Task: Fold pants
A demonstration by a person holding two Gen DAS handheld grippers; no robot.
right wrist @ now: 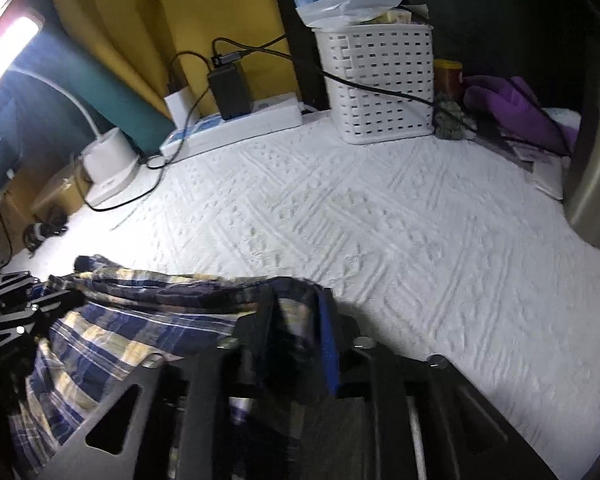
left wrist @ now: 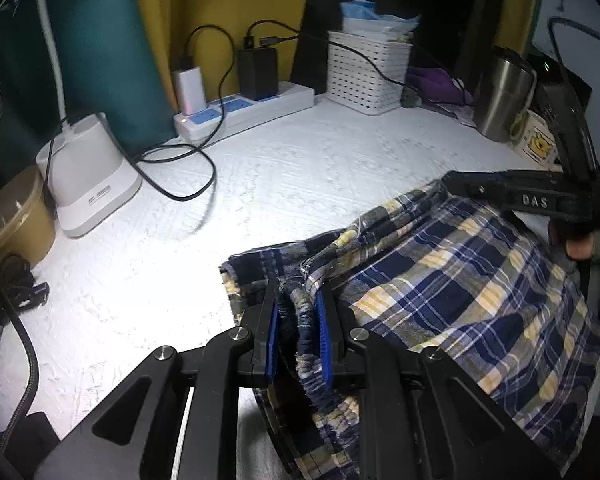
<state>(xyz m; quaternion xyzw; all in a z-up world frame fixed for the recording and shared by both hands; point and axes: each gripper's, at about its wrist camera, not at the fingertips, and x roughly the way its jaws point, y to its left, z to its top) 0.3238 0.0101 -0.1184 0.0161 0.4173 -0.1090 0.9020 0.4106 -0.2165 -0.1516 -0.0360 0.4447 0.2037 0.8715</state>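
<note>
Currently both grippers are clamping plaid pants (left wrist: 440, 280) at 5 o'clock on the table (left wrist: 300, 168): left gripper (left wrist: 298, 332) pinching waistband, right gripper (right wrist: 300, 320) pinching fabric. Risk: bunched elastic slipping out, skewing the fold.

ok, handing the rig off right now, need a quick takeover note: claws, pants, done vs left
Left claw: shut on the elastic waistband of the navy, yellow and white plaid pants.
Right claw: shut on another edge of the same pants, though that view is blurred.
Pants: held between both claws, partly bunched, far edge resting on the white textured tabletop, the rest hanging off the near side.
Done: both grips taken.
Left: no neat fold visible yet; lay the pants flat on the open tabletop, then fold.
</note>
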